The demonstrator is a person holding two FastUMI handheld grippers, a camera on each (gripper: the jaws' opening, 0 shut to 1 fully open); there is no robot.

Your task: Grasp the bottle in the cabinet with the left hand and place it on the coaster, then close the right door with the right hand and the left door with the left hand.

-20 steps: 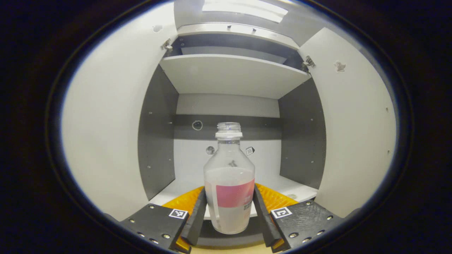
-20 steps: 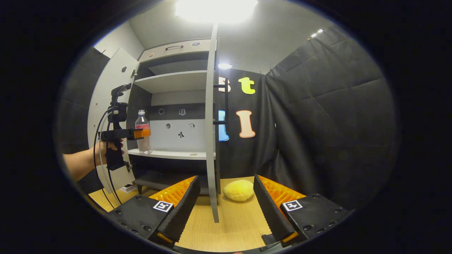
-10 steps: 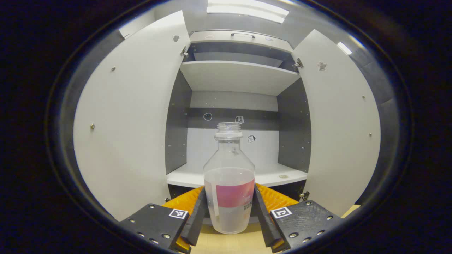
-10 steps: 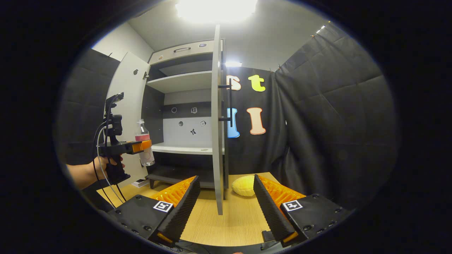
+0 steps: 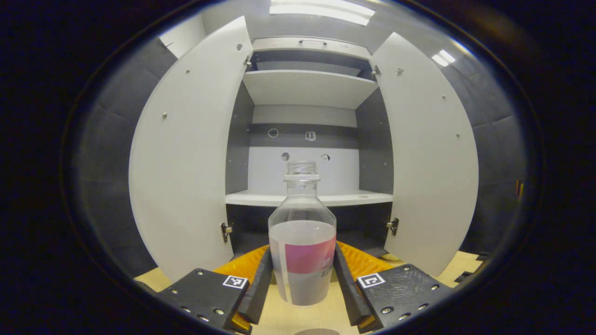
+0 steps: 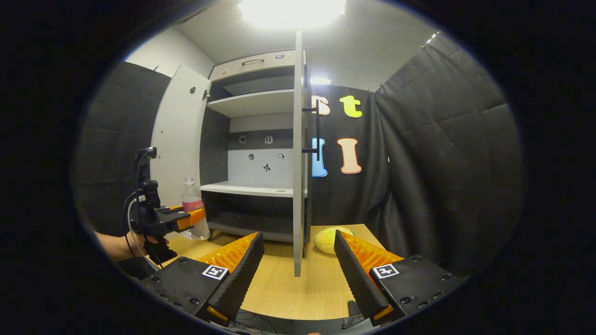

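A clear uncapped bottle (image 5: 302,242) with a pink label, half full of cloudy liquid, stands upright between the fingers of my left gripper (image 5: 302,284), which is shut on it and holds it above the wooden table, out in front of the cabinet. The right gripper view has the same bottle (image 6: 194,218) at the left, held in the left gripper (image 6: 193,219) by a hand (image 6: 116,244). A grey curved edge, perhaps the coaster (image 5: 318,331), peeks in at the very bottom of the left gripper view. Both white doors stand wide open: left door (image 5: 186,153), right door (image 5: 426,153). My right gripper (image 6: 298,270) hangs open over the table, facing the right door's edge (image 6: 298,153).
The cabinet's lower shelf (image 5: 307,199) and upper shelf (image 5: 305,88) hold nothing. A yellow round plush object (image 6: 328,238) lies on the wooden table (image 6: 288,293) just right of the right door. That door carries a black bar handle (image 6: 316,130). Black cloth walls the booth.
My left gripper has drawn back out of the cabinet and sunk lower with the bottle in it. The right gripper has shifted slightly, so the cabinet now sits further right in its view.
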